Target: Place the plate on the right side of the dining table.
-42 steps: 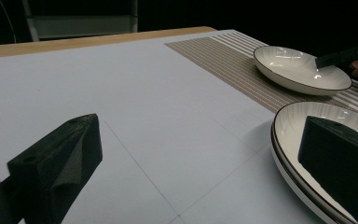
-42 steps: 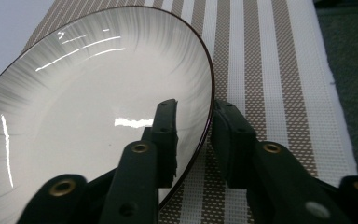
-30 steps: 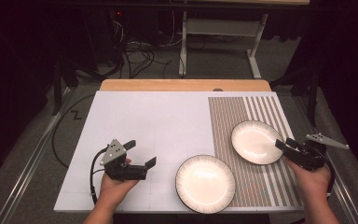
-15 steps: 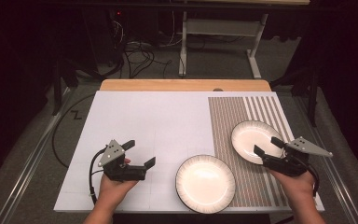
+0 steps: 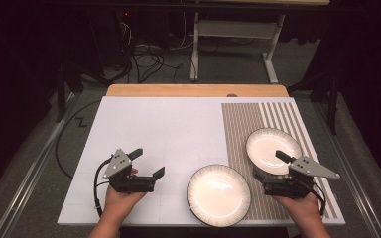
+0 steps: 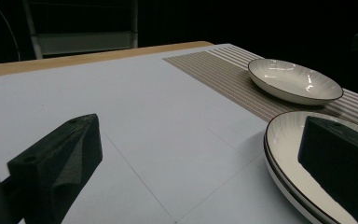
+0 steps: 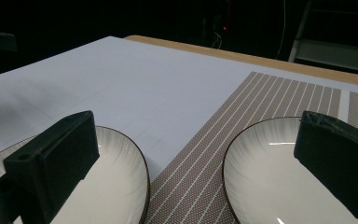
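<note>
Two white plates with dark rims lie at the front right. The nearer plate [image 5: 218, 195] rests on the white sheet; the farther plate [image 5: 273, 144] sits on the striped mat [image 5: 240, 124]. My right gripper [image 5: 269, 165] is open and empty, low over the gap between the plates. In the right gripper view the nearer plate [image 7: 112, 186] lies behind the left jaw and the farther plate [image 7: 270, 172] beside the right jaw. My left gripper [image 5: 148, 162] is open and empty, left of the nearer plate. Ahead of it lie the nearer plate [image 6: 282, 140] and the farther plate [image 6: 293, 81].
A white sheet [image 5: 163, 129] covers most of the table, with a wooden edge [image 5: 193, 90] at the far side. Beyond the table, cables and a metal stand's legs [image 5: 270, 59] lie on the dark floor. The left gripper's cable [image 5: 96, 183] loops near the front edge.
My right gripper has moved left from the table's right edge to the gap between the two plates. The left gripper and both plates have stayed put.
</note>
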Demonstrator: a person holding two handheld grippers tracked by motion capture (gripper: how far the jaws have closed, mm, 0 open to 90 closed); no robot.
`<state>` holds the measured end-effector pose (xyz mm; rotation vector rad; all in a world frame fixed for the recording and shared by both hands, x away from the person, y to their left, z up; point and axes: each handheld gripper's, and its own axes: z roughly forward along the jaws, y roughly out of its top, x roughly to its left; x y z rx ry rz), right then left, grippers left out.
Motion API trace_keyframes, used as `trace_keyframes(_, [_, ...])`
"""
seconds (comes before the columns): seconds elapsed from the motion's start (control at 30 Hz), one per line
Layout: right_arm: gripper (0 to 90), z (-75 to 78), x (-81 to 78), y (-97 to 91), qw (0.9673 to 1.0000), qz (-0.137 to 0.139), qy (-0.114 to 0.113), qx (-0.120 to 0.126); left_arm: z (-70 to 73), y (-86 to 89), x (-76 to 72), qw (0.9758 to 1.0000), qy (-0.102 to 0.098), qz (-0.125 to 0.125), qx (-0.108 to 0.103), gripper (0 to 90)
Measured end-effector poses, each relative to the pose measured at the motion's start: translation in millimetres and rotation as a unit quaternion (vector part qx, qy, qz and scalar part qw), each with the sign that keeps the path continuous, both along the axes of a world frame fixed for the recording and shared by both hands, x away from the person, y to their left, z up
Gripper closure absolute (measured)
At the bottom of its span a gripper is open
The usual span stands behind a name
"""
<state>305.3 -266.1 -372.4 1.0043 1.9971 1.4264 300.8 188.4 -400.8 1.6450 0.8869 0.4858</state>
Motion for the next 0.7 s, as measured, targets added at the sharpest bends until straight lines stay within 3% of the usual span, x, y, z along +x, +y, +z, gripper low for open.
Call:
trace_keyframes(0.13, [1.0, -5.2, -0.1, -1.7, 0.9999, -0.005, -0.01, -0.004, -0.3, -1.1, -0.3, 1.0, 0.0, -0.001, 0.004, 0.2])
trace_keyframes(0.37, [1.0, -9.9, 2.4, -7.8, 0.9999, -0.016, -0.004, -0.004, -1.4, -3.0, 0.1, 0.9999, 0.001, -0.003, 0.01, 0.2])
trace_keyframes(0.7, [1.0, -11.3, 2.9, -8.6, 0.9999, -0.012, -0.004, -0.01, -2.0, -3.2, -0.3, 0.9999, 0.0, -0.003, 0.011, 0.8])
